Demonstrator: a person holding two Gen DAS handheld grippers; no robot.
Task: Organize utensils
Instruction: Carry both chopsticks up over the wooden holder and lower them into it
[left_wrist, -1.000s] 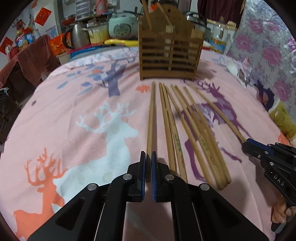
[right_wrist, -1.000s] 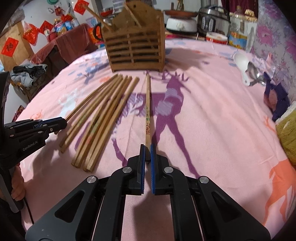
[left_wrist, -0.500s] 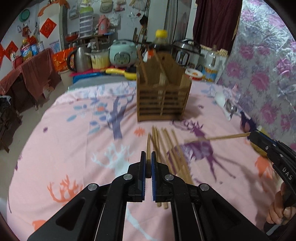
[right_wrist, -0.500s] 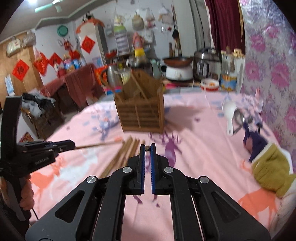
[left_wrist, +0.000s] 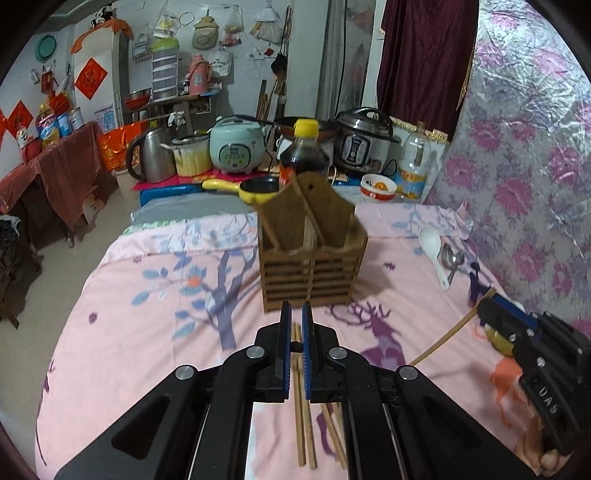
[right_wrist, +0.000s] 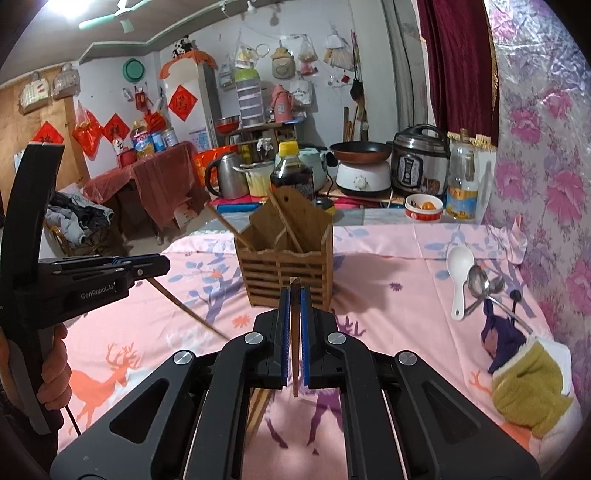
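Note:
A slatted wooden utensil holder stands on the pink deer-print cloth, also in the right wrist view, with a few chopsticks in it. My left gripper is shut on a bamboo chopstick and holds it in the air. My right gripper is shut on another chopstick, seen hanging from it in the left wrist view. Several loose chopsticks lie on the cloth below the grippers.
A white spoon and metal spoons lie at the right by a purple and yellow cloth. A soy sauce bottle, kettle, rice cookers and pots crowd the far edge of the table.
Both grippers have risen from the cloth, each lifting a chopstick, and now face the holder from higher up. The lifted chopsticks have tilted downward from the jaws.

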